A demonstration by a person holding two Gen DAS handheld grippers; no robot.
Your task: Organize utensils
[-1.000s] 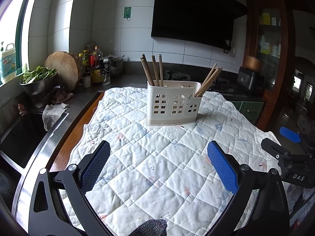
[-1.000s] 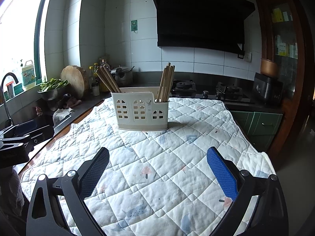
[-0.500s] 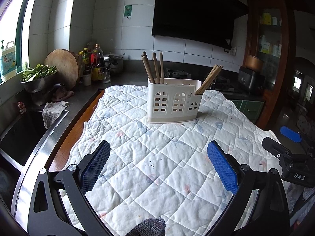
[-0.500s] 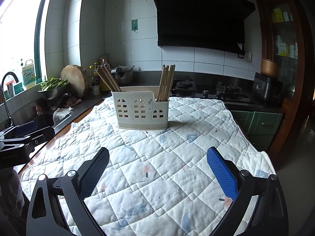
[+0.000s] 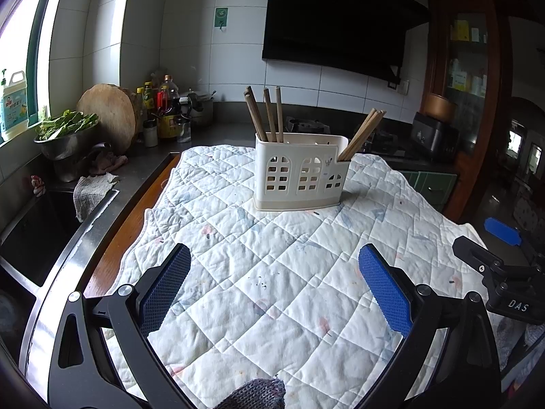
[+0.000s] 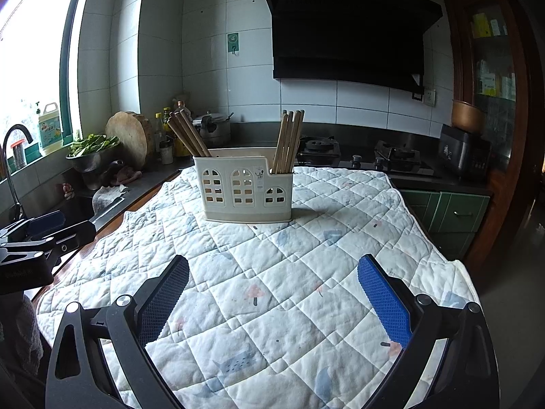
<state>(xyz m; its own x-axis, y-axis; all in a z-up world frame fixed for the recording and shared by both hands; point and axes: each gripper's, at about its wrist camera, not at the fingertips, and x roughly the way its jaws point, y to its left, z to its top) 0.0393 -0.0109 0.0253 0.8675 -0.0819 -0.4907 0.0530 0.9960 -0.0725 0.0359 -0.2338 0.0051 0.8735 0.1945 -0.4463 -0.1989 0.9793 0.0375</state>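
Observation:
A cream plastic utensil holder (image 5: 299,179) (image 6: 246,192) stands upright on a white quilted cloth (image 5: 289,272) (image 6: 272,272). Wooden chopsticks (image 5: 264,114) (image 6: 187,134) stick out of its left compartment, and another bunch (image 5: 362,134) (image 6: 289,141) leans out of its right compartment. My left gripper (image 5: 276,286) is open and empty, well short of the holder. My right gripper (image 6: 272,300) is open and empty, also well short of it. Each gripper shows at the edge of the other's view, the right one (image 5: 500,272) and the left one (image 6: 37,238).
A sink (image 5: 34,218) with a tap (image 6: 12,156) lies left of the cloth. A bowl of greens (image 5: 66,136), a round wooden board (image 5: 109,116), bottles (image 5: 160,109) and a pot (image 6: 211,129) stand behind. A gas hob (image 6: 357,156) is at the back right.
Both grippers have drawn back a little from the holder, which looks slightly smaller and farther in both views. Both stay open and empty.

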